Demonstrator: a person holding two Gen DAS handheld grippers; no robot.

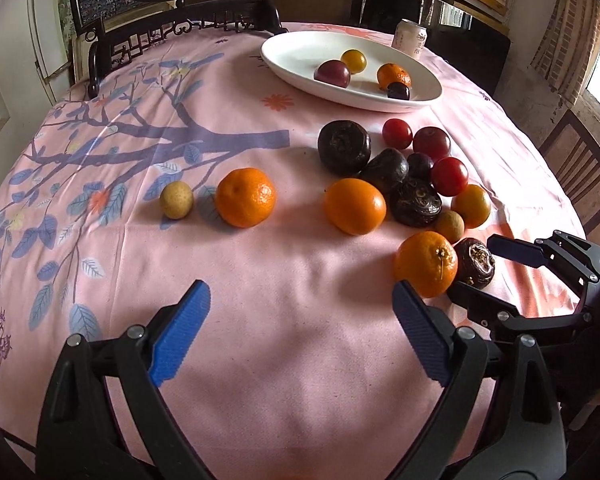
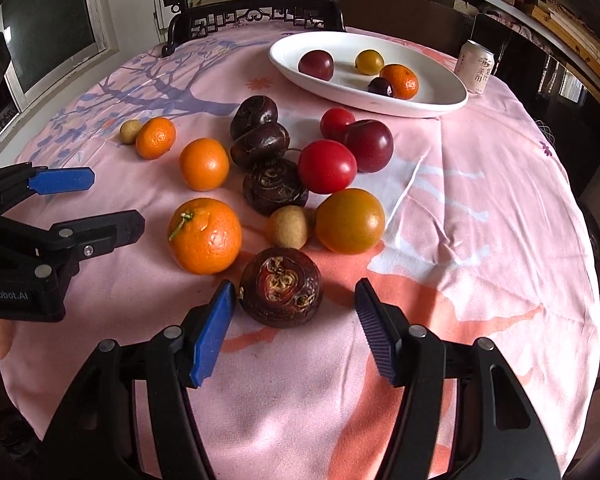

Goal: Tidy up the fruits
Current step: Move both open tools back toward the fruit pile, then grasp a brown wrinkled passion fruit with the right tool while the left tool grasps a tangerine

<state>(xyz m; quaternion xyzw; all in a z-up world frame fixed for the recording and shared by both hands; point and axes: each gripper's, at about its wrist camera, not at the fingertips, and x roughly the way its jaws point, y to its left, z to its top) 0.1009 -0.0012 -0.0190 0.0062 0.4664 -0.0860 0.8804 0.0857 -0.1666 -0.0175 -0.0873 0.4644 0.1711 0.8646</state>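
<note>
The right gripper [image 2: 294, 308] stands spread, its jaws flanking a dark chestnut [image 2: 280, 286] without touching it. The left gripper [image 1: 300, 300] is spread wide over bare bench [image 1: 300, 340]. At 12 o'clock, the white plate [image 2: 300, 76] holds four fruits.

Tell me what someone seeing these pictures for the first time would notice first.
Probably the heap of fruit mid-table on the pink floral tablecloth: tangerines, red plums, dark water chestnuts. Nearest, one water chestnut lies just ahead of the open right gripper. Beyond the heap, a white oval plate holds four fruits.
</note>
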